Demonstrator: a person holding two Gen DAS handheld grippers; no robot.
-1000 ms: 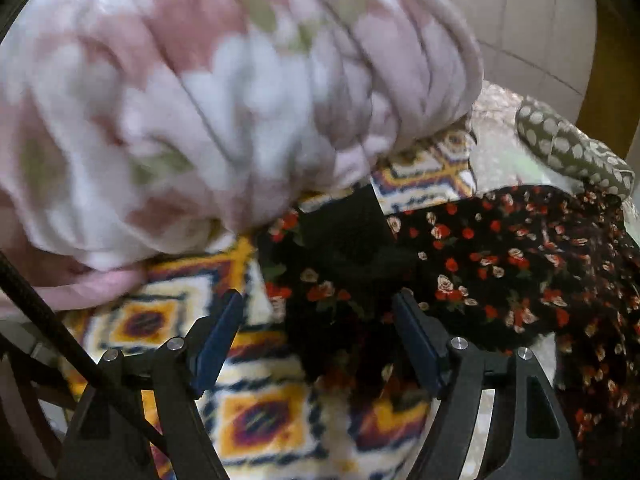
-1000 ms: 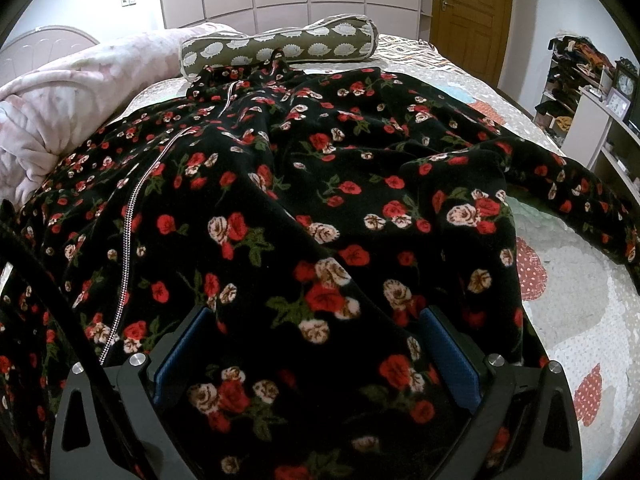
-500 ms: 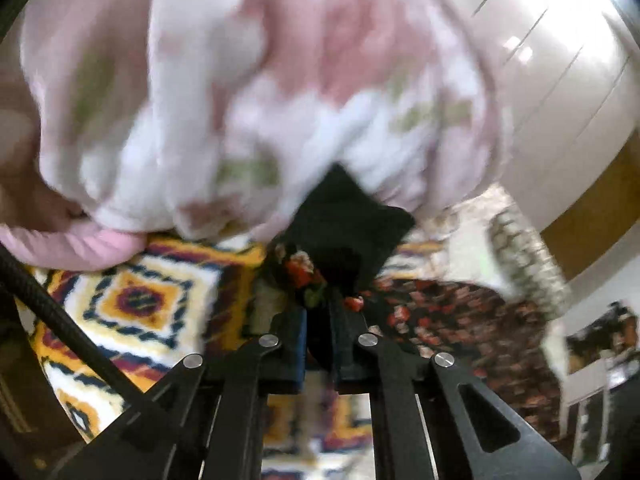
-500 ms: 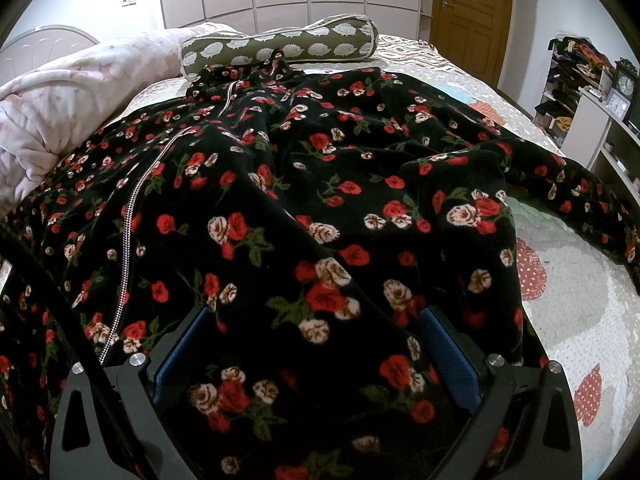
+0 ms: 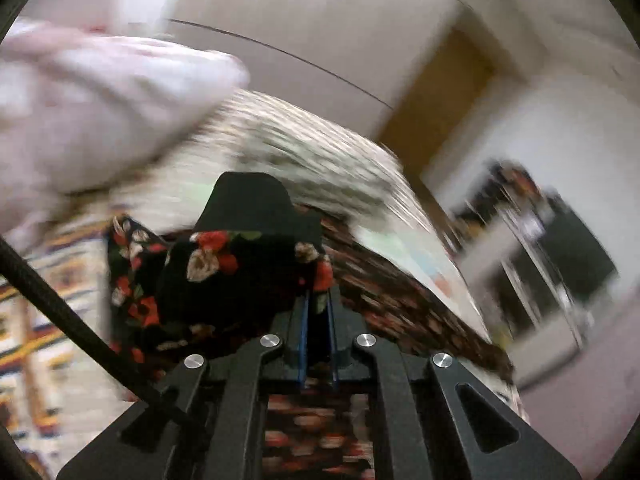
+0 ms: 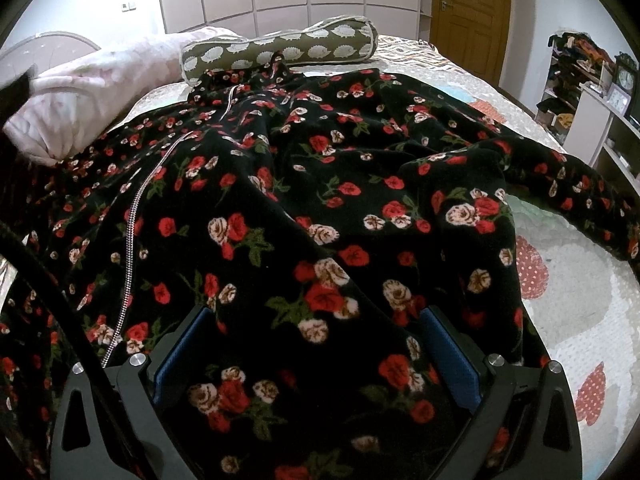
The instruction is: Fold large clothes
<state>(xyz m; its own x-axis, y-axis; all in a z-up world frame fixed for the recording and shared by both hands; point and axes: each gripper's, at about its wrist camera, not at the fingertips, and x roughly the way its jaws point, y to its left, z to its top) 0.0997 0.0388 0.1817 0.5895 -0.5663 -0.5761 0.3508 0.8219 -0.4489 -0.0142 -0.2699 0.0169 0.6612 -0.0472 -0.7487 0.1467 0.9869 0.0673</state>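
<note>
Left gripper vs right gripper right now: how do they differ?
The left gripper is shut on a fold of the floral garment, which bunches above its fingers; the right gripper is open, fingers wide apart over flat fabric. The left view is motion-blurred; the right is sharp. Both have blue pads.

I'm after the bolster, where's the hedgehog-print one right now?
In the right wrist view, the bolster lies across the bed's far end, beyond the floral garment, right of the pink quilt.
</note>
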